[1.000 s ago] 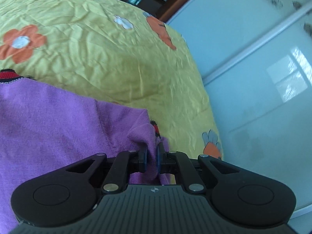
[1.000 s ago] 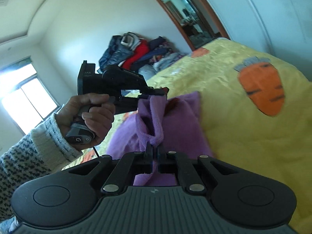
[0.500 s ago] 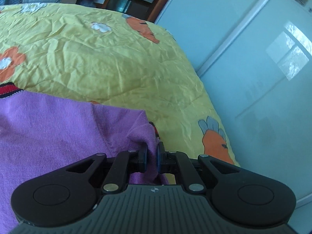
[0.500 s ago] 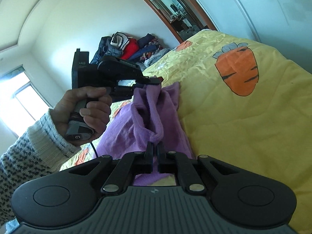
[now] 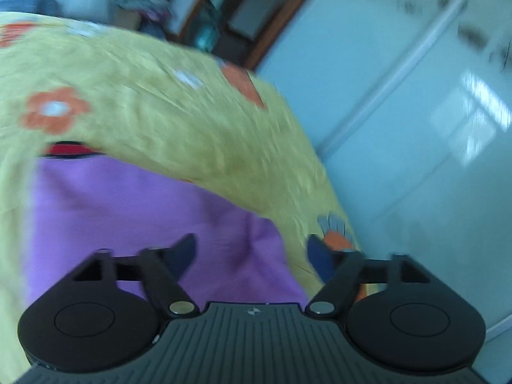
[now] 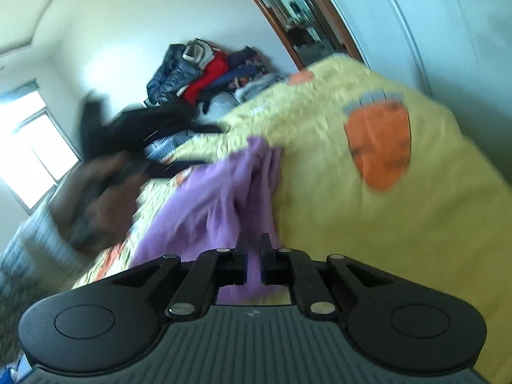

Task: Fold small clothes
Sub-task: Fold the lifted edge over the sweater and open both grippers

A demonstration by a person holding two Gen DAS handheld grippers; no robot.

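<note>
Left tongs [image 5: 251,252] are opening, fingers [image 5: 182,251] spread wide with the purple sweater [image 5: 128,217] lying below and between them, pads not touching it. The sweater lies on the yellow bedspread [image 5: 192,134], its red and dark trim [image 5: 68,148] at the far edge, near an orange flower print [image 5: 52,110]. The picture is blurred. Over on the right wrist view, the right tongs [image 6: 252,256] are pressed nearly together, pinching a fold of that purple sweater, which bunches up ahead of them on the bed. A carrot print [image 6: 379,147] sits on the spread to the right. The person's left hand [image 6: 102,192], smeared by blur, grips the other tool's handle at left, with a clothes pile [image 6: 204,73] against the far wall.
</note>
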